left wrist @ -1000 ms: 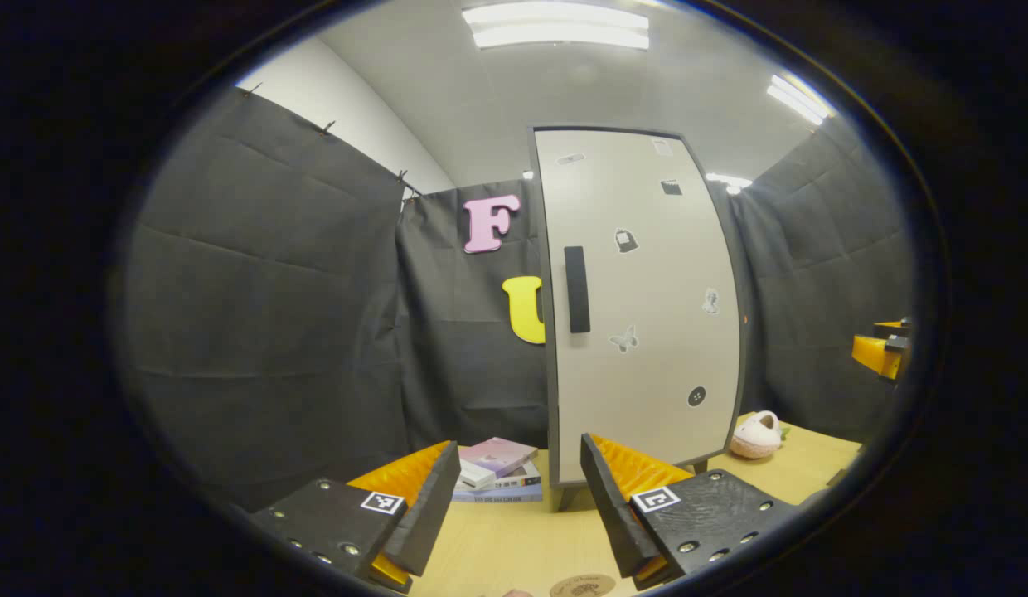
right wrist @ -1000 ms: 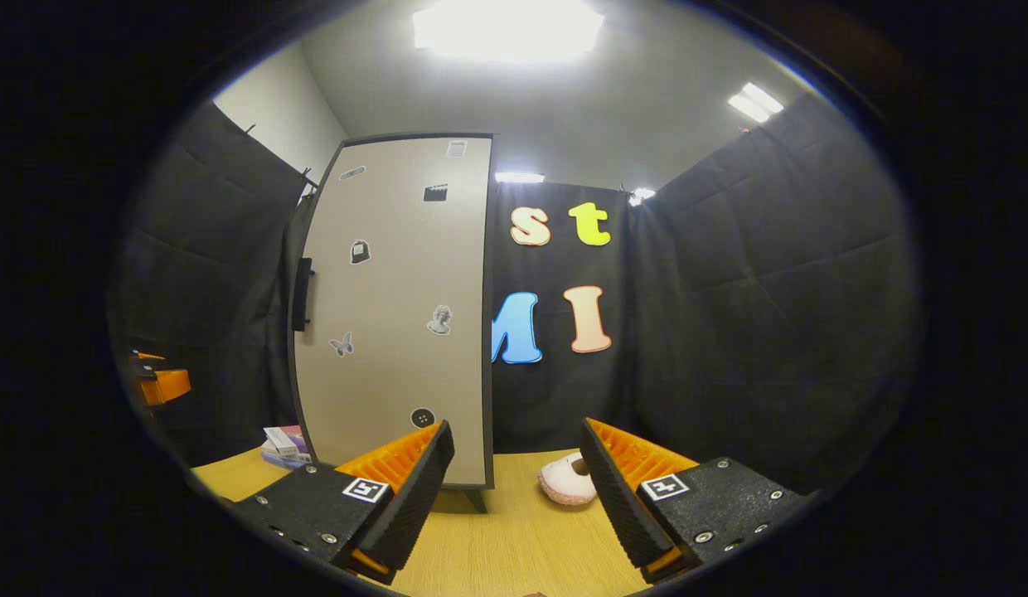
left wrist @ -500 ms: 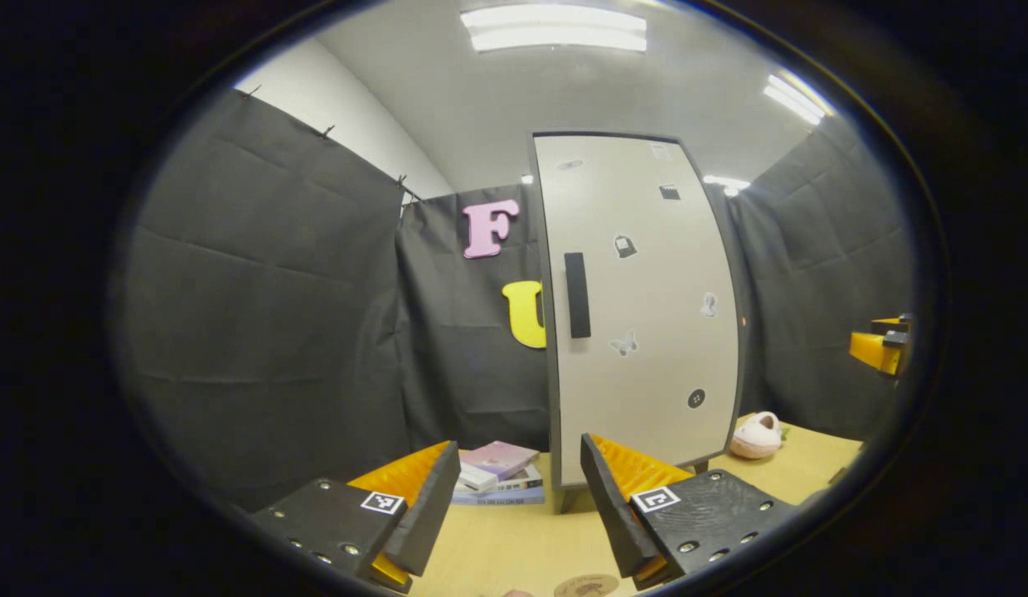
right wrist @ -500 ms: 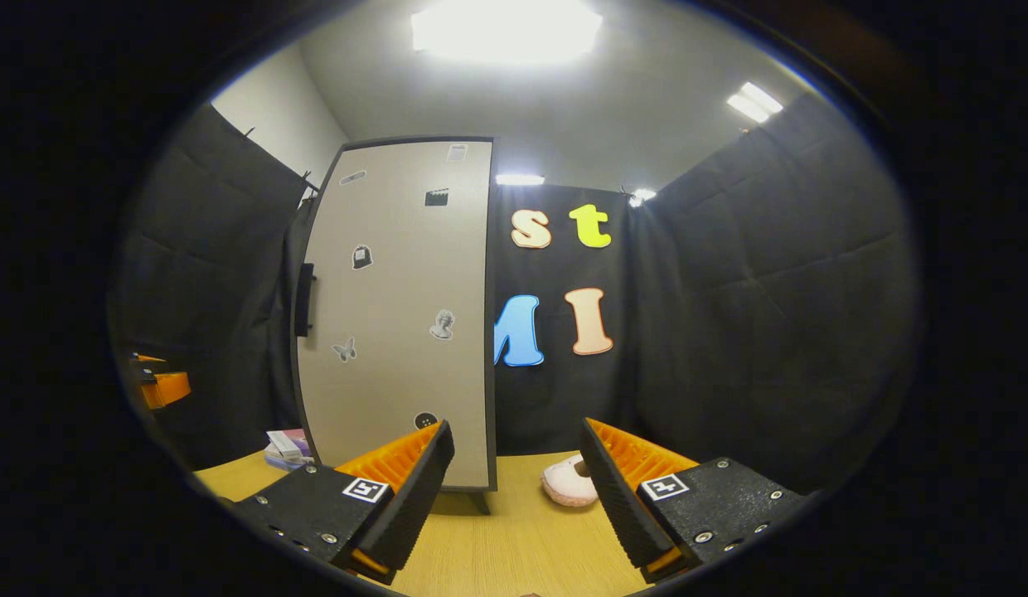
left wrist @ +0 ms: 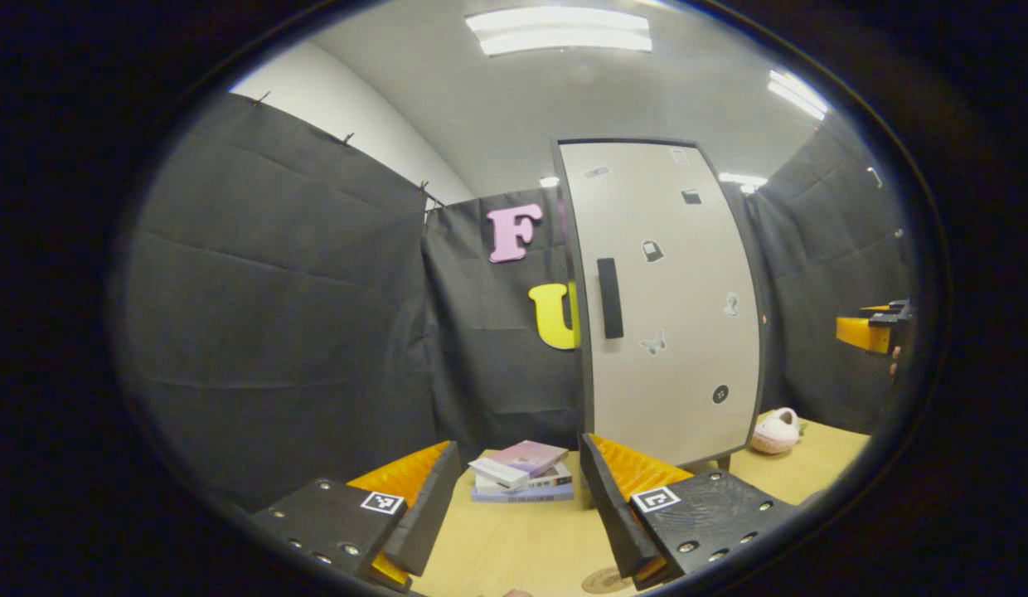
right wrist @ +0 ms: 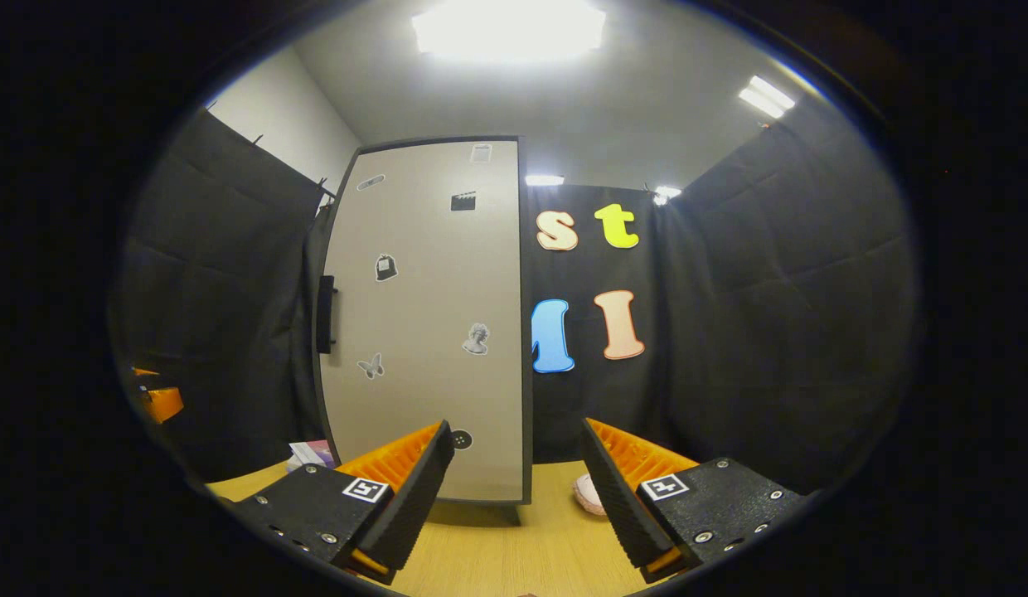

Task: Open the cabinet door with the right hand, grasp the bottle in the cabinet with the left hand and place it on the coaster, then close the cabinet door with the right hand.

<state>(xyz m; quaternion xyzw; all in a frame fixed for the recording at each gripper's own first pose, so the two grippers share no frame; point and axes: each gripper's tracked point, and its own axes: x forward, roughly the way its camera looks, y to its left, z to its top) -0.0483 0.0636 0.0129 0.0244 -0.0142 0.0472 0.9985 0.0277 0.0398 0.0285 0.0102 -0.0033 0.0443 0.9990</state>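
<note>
A tall pale cabinet stands on the wooden table with its door shut; stickers dot the door. A dark vertical handle sits near the door's left edge, and shows side-on as the handle in the right gripper view. The round coaster lies on the table just below my left gripper, which is open and holds nothing. My right gripper is open too, facing the cabinet from some way off. The right gripper also shows at the far right of the left gripper view. The bottle is hidden.
A stack of books lies left of the cabinet's foot. A pink plush slipper rests on the table to the cabinet's right, and the slipper peeks out behind a finger in the right gripper view. Black cloth walls enclose the table.
Both views have swung so the cabinet sits further right in each. In the right gripper view the cabinet looks a little nearer and the slipper has slid behind the finger.
</note>
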